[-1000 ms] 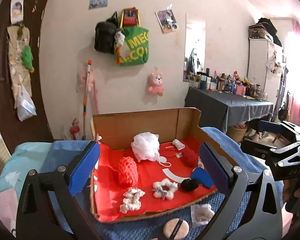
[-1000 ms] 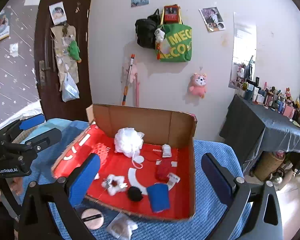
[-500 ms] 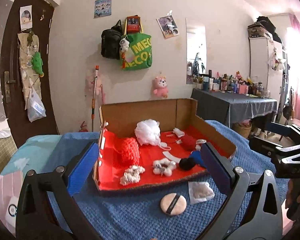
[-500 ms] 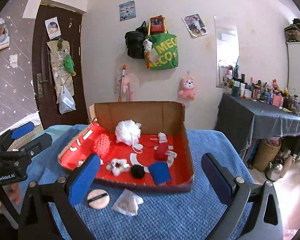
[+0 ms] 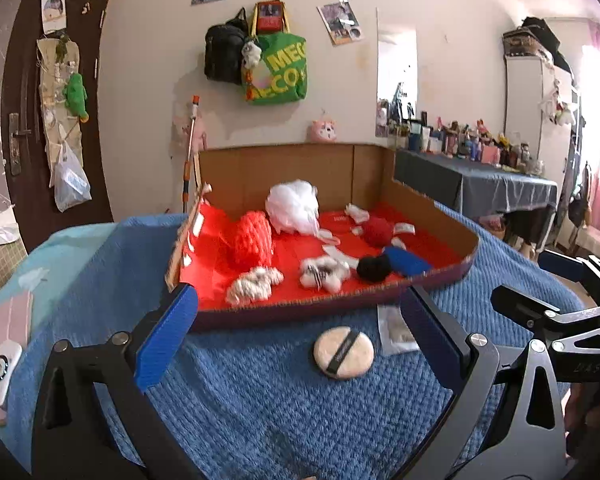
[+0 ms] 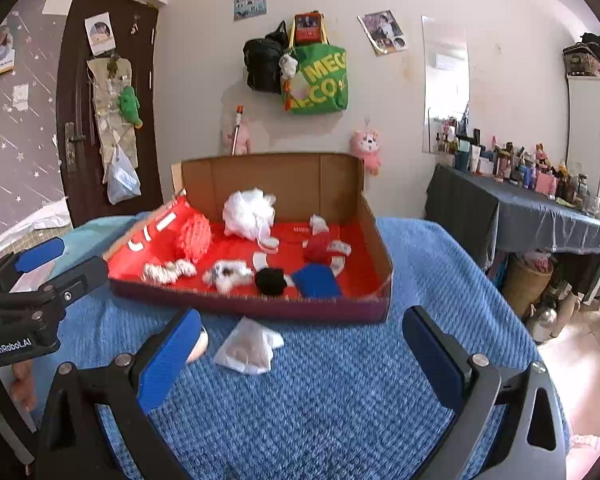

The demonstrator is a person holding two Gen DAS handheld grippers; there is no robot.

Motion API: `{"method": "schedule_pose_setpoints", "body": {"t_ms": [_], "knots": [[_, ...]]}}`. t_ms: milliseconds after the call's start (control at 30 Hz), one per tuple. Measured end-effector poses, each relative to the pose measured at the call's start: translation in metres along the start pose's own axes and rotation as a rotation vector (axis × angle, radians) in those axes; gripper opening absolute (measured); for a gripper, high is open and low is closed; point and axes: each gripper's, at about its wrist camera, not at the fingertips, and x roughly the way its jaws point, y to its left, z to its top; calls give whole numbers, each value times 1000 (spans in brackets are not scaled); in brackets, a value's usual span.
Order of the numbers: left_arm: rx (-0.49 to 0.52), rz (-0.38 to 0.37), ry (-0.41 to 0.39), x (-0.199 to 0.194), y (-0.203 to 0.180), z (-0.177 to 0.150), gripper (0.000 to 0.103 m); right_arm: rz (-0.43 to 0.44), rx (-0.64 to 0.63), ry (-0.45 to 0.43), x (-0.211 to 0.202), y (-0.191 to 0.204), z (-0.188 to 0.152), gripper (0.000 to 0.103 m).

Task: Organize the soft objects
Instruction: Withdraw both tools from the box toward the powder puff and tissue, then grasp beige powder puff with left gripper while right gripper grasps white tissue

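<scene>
A cardboard box (image 5: 432, 280) (image 6: 260, 306) with a red floor stands on a blue blanket. It holds a white mesh puff (image 5: 292, 206) (image 6: 248, 212), an orange knit ball (image 5: 254, 240), a red ball (image 5: 378, 232), a black pompom (image 5: 374, 267) (image 6: 270, 280), a blue sponge (image 6: 316, 280) and white fuzzy scrunchies (image 5: 254, 286). A beige powder puff (image 5: 343, 354) and a clear packet (image 6: 248, 348) lie on the blanket in front of the box. My left gripper (image 5: 300, 340) is open and empty, near the puff. My right gripper (image 6: 300, 356) is open and empty, over the packet.
The blue blanket (image 6: 340, 400) covers the bed. A dark-clothed table (image 6: 520, 216) crowded with bottles stands at the right. Bags hang on the wall (image 5: 276, 68) behind the box. A dark door (image 6: 100, 120) is at the left. A white device (image 5: 2, 368) lies at the bed's left edge.
Both grippers have pulled back and down from the box. The powder puff and packet now show between the fingers. Both stay open.
</scene>
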Motion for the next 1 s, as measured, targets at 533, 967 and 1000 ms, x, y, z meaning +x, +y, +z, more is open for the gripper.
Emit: {"method": "schedule_pose_setpoints", "body": {"t_ms": [533, 967, 1000], "knots": [[-16, -13, 165, 27, -3, -47, 103, -7, 36, 119, 22, -4, -41, 103], [-33, -19, 240, 38, 1, -58, 103, -8, 41, 167, 38, -5, -47, 103], [-32, -21, 245, 40, 1, -58, 103, -7, 41, 169, 39, -5, -47, 103]]}}
